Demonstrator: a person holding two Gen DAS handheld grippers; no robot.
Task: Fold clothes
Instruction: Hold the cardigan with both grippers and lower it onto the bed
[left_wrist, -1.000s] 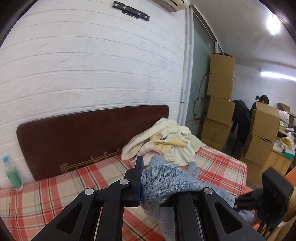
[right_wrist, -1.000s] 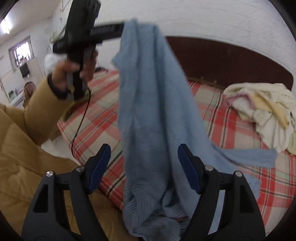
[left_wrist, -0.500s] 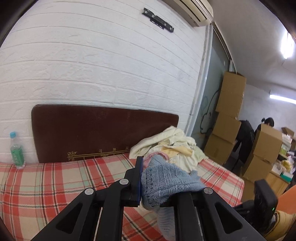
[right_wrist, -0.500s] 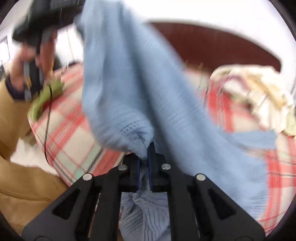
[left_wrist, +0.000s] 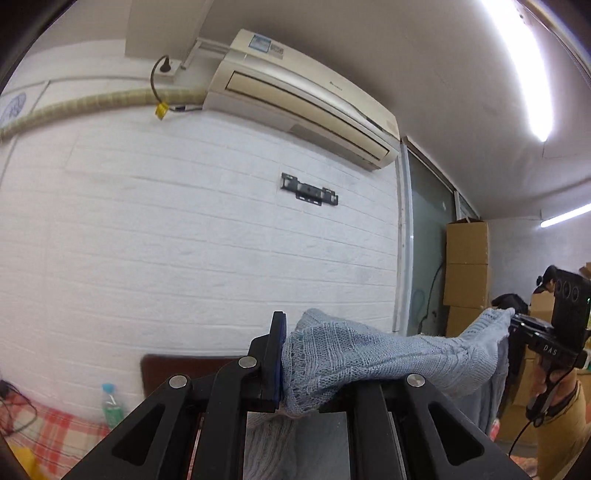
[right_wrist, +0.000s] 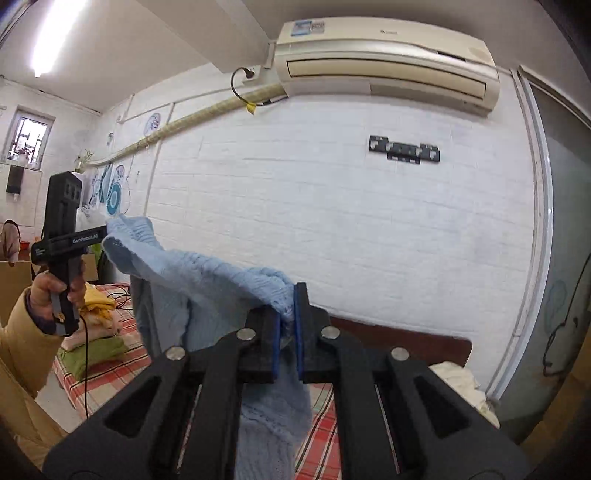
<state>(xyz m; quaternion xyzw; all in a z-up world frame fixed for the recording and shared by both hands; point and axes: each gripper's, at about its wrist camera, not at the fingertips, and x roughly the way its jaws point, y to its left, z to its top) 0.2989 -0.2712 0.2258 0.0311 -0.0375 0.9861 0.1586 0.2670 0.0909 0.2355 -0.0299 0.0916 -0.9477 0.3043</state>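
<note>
A pale blue knitted garment (left_wrist: 369, 356) is clamped in the closed left gripper (left_wrist: 291, 369) and stretched across to the black right gripper (left_wrist: 515, 325) at the frame's right edge, seen against a white brick wall (left_wrist: 184, 240) beneath a cream wall-mounted air conditioner (left_wrist: 303, 99).

The left gripper (left_wrist: 291, 363) is held level with its jaws clamped tight on the blue knit garment (left_wrist: 373, 356). The right gripper (right_wrist: 287, 334) is likewise held level, its jaws pinched on another part of the same garment. Both grippers are raised high and kept apart. The left hand (right_wrist: 59, 286) is wrapped around its gripper's handle, in a tan sleeve (right_wrist: 22, 343).
</note>
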